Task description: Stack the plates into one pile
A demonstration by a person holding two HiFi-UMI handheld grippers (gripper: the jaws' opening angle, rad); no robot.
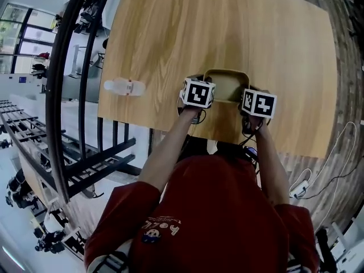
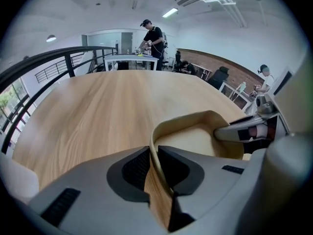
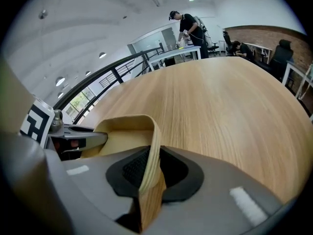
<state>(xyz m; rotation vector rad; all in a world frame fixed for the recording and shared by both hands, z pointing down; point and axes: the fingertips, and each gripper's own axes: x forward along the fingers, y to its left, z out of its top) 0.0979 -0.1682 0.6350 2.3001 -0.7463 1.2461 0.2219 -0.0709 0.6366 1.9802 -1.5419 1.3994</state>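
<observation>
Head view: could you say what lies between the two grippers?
The wooden plate fills the gap between left gripper and right gripper, each shut on its rim, in the head view.

The bench (image 1: 227,27) is pale wood, smooth and satin, with fine straight grain. The plate (image 1: 226,83) is light matt wood, its grain showing at the rim. The fingers (image 2: 88,185) are matt grey plastic with black textured pads (image 2: 134,166).

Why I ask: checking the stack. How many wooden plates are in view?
1: a wooden plate near the table edge, its rim clamped by the left gripper and right gripper. Others may hide beneath it.
</observation>
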